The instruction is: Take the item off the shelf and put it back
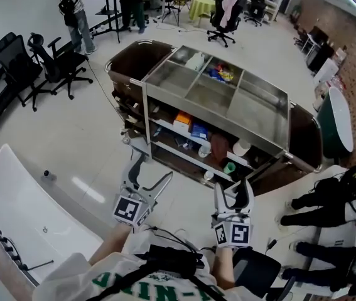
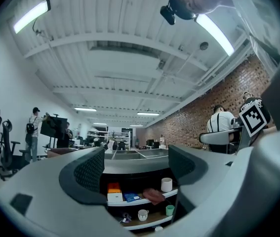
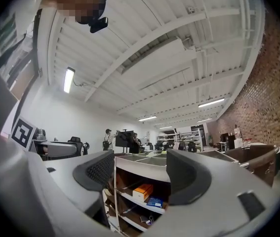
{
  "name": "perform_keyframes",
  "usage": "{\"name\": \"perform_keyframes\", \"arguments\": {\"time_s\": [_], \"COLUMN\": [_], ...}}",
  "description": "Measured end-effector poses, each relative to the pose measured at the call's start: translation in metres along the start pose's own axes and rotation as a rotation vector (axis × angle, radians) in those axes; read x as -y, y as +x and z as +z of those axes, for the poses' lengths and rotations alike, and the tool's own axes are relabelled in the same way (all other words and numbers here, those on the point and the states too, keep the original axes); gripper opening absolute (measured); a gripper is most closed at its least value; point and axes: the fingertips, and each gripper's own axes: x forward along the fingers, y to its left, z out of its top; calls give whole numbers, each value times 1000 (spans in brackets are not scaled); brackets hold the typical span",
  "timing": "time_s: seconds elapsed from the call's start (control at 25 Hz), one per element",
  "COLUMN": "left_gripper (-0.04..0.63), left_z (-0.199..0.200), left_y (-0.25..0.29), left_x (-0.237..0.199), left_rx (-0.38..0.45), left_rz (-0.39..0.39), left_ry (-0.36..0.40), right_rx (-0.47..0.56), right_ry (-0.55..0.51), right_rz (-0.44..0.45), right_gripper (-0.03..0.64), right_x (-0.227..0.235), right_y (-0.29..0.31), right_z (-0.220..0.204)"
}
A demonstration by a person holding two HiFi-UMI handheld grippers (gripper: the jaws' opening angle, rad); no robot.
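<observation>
My left claw point(image 1: 151, 170) and right claw point(image 1: 233, 192) hang released and empty, aimed at the shelf point(image 1: 215, 119) at twelve o'clock to pick an item.

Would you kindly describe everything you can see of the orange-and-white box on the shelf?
The orange-and-white box is small and rectangular, orange on top and white below, cardboard by the look of it. It lies flat on the upper shelf of the metal rack, at the left end of the row, a blue packet close on its right; whether they touch is unclear. Nothing grips it.
</observation>
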Motion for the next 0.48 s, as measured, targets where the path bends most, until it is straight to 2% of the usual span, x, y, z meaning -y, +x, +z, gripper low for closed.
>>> {"name": "perform_keyframes", "arguments": {"time_s": [0.24,0.48], "left_gripper": [380,380], "left_z": [4,5], "left_y": [-9,-20], "left_x": [-5,-2], "left_rx": [-14,-45], "left_rz": [9,41], "left_ry": [26,3], "right_rx": [-6,-19], "right_ry": [23,32], "right_rz": [33,87], "right_gripper": [351,353], "right_x": [-12,-20], "right_y": [1,-1], "right_z": [-5,-4]}}
